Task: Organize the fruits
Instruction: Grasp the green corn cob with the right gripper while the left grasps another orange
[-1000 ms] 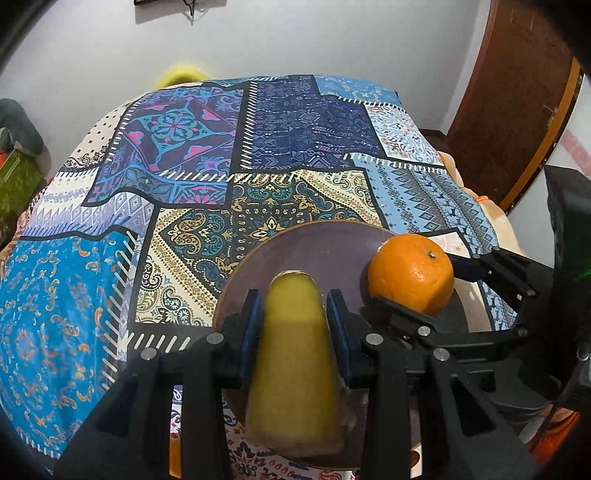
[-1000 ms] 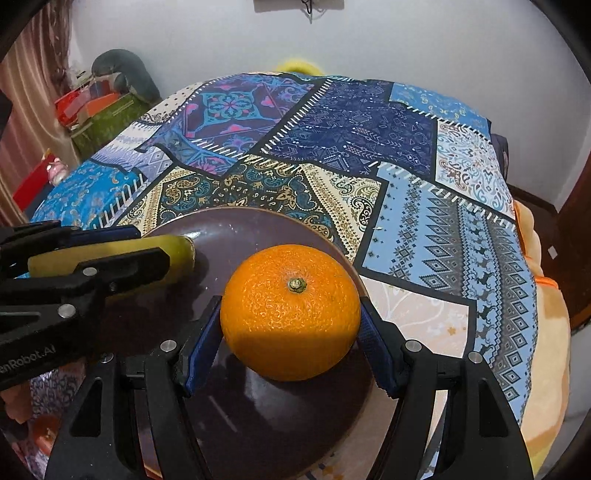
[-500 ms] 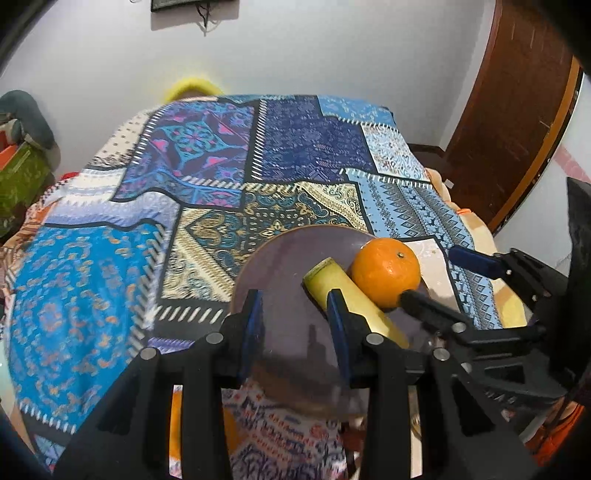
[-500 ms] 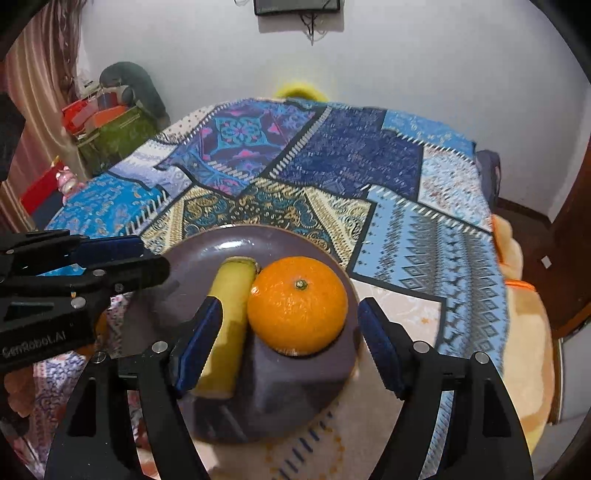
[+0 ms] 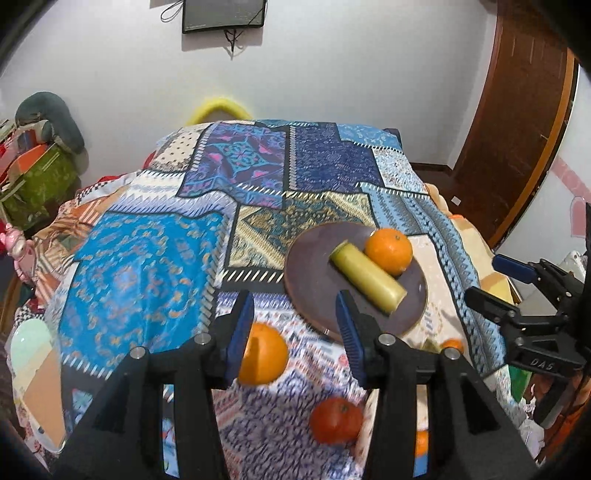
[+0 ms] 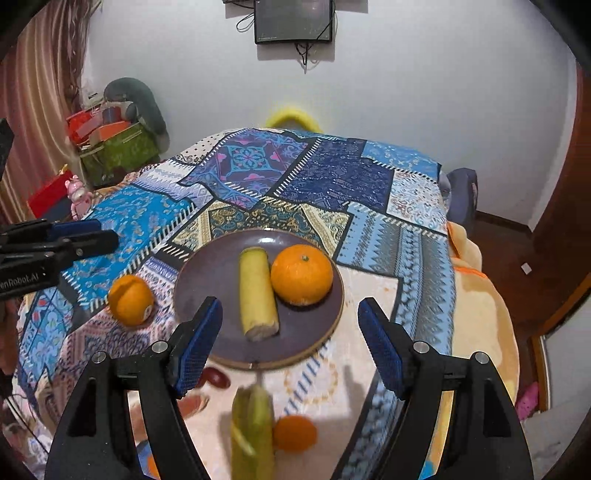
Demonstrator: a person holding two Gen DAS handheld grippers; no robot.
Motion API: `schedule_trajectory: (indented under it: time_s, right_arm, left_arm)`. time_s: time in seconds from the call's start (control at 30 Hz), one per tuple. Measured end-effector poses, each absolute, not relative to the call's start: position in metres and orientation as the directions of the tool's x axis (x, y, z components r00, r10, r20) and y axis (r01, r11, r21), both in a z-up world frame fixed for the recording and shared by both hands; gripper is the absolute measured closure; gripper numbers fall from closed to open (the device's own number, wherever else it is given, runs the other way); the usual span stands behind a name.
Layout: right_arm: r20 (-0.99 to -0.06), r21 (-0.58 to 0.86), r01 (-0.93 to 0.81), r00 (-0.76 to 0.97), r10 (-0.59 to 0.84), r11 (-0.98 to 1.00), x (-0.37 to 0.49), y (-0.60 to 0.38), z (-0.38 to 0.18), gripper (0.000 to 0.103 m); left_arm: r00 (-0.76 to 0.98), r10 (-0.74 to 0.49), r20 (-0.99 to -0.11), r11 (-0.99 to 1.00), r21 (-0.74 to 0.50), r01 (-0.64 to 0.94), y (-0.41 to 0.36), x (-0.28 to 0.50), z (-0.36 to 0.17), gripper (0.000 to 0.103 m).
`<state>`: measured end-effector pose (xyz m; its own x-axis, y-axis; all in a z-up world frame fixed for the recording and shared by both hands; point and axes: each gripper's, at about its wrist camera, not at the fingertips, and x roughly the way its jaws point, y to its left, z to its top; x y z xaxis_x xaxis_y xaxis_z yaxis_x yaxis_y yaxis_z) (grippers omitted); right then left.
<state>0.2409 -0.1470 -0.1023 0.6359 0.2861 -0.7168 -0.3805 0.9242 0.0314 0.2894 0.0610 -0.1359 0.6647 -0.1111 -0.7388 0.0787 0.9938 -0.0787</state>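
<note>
Room: a bed with a bright patchwork blanket (image 6: 332, 177), a white wall behind it and a dark screen (image 6: 293, 20) high on the wall.
Plate: a round brown plate (image 6: 207, 280) sits on the blanket.
On the plate: a yellow banana piece (image 6: 256, 291) lies right next to a big orange (image 6: 301, 275); they touch.
Other fruit: one orange on the blanket (image 6: 130, 300) is left of the plate, a red-orange fruit (image 5: 335, 420) is nearer, and a blurry small orange (image 6: 294, 432) and a blurry banana (image 6: 252, 428) are close to the camera.
Left gripper (image 5: 295, 332): jaws wide apart, holding nothing, above the blanket near the plate.
Right gripper (image 6: 290, 336): jaws spread wide, holding nothing, above the plate's near rim.
</note>
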Motion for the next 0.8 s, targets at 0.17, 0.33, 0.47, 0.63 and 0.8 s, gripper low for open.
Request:
schedule_trajectory:
  time_s: [0.17,0.33,0.47,0.63,0.8]
  right_arm:
    - [-0.736,0.036,-0.347,0.625,0.260,0.937,0.217,-0.151,-0.111,0.030]
    - [-0.769,0.078,-0.300,0.589,0.249,0.951,0.201,-0.157,-0.128,0.030]
    - [-0.790,0.129,-0.282,0.550,0.270,0.951,0.195,-0.160,-0.142,0.031]
    - [-0.820,0.153,-0.293,0.495,0.287,0.944,0.191,-0.158,-0.158,0.044]
    - [-0.859,0.163,-0.319,0.419,0.293,0.934,0.189,-0.150,-0.179,0.058]
  left_arm:
    - [0.659,-0.114,-0.743,0.993,-0.079,0.083,0.072,0.267,-0.144,0.047]
    - [0.629,-0.122,-0.768,0.993,-0.091,0.081,0.084,0.255,-0.162,0.046]
    - [0.601,-0.123,-0.790,0.992,-0.100,0.072,0.093,0.252,-0.180,0.041]
    - [0.564,-0.130,-0.816,0.992,-0.114,0.064,0.099,0.254,-0.204,0.037]
    - [0.527,-0.141,-0.838,0.990,-0.132,0.055,0.101,0.263,-0.226,0.037]
